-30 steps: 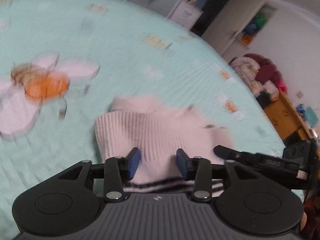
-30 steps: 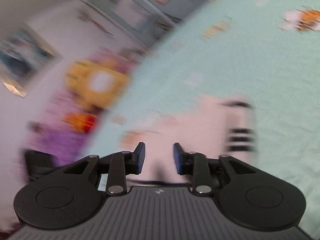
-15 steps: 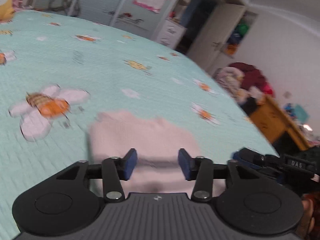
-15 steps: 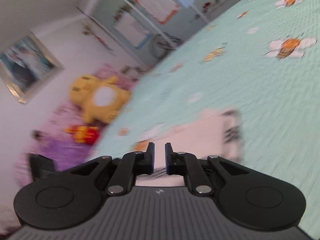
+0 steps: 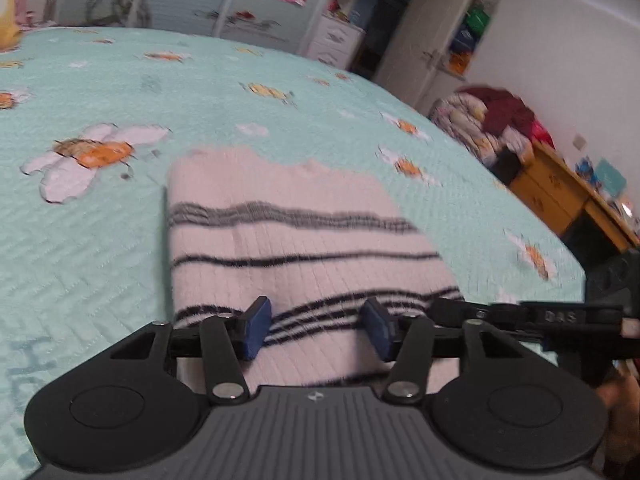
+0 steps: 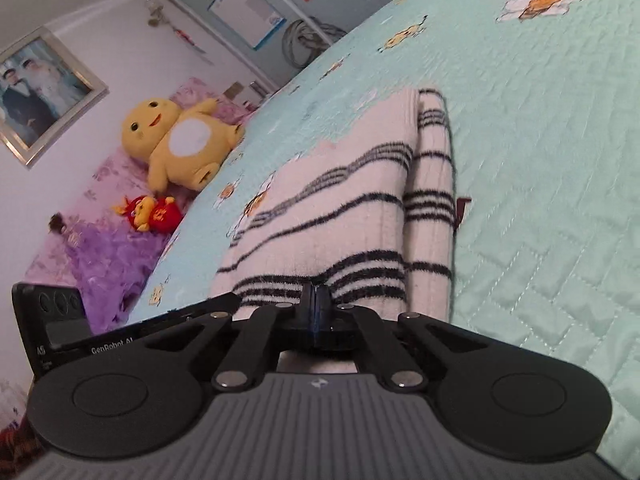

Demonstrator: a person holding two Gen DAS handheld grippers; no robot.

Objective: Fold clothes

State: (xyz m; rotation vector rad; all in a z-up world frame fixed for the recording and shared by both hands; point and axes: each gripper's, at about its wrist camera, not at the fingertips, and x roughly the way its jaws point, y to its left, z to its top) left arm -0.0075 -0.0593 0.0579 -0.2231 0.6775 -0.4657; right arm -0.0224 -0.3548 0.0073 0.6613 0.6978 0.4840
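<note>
A pale pink knitted sweater (image 5: 296, 236) with thin dark stripes lies folded on the bed (image 5: 120, 248), on a mint-green quilt printed with bees and daisies. In the left wrist view it fills the middle, reaching from the centre down to six o'clock beneath the left hand-held gripper (image 5: 315, 334). That gripper's blue pads (image 5: 254, 330) stand apart over the striped knit, having just narrowed a little; they press on nothing. In the right wrist view the right hand-held gripper (image 6: 316, 300) has its jaws together at the sweater's near edge; whether any cloth is pinched between them cannot be told. A folded sleeve (image 6: 432, 200) lies along the sweater's three o'clock side. At nine o'clock a yellow plush toy (image 6: 180, 144) and a small red toy (image 6: 150, 214) rest on purple bedding. In the left view, a heap of clothes (image 5: 492, 124) sits at two o'clock beside a wooden cabinet (image 5: 560, 200).
</note>
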